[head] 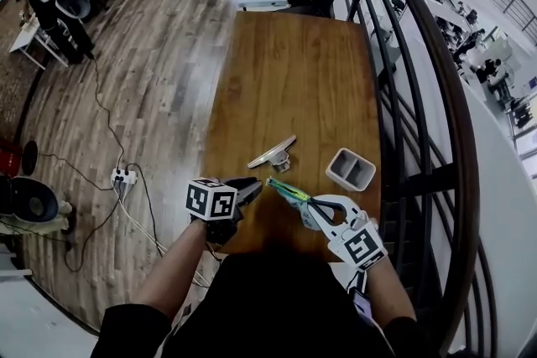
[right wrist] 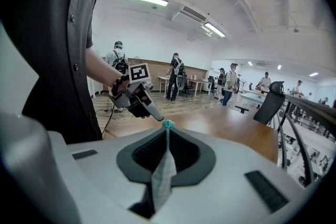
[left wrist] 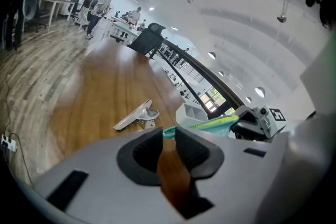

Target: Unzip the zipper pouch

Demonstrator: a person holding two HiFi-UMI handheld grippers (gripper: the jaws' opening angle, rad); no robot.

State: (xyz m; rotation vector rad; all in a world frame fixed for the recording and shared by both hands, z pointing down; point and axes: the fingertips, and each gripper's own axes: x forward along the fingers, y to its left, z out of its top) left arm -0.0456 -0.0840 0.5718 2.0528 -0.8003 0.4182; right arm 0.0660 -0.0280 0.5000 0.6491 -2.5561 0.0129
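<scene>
Pouch [right wrist: 163, 178] between closed right tongs [right wrist: 167, 132]

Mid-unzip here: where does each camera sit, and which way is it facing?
Head view: head-mounted, steeply down onto the table; forearms, left gripper, right gripper show.
Left gripper view: along its parted jaws toward the clip and right gripper.
Right gripper view: along jaws shut on the pouch, facing left gripper and torso.
Shared: both gripper views show the pouch's teal end.

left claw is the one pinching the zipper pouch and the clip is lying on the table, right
Not quite: it is the right claw that pinches the zipper pouch, as the right gripper view shows. The left claw is slightly open at the pouch's teal end. The clip does lie on the table.
</scene>
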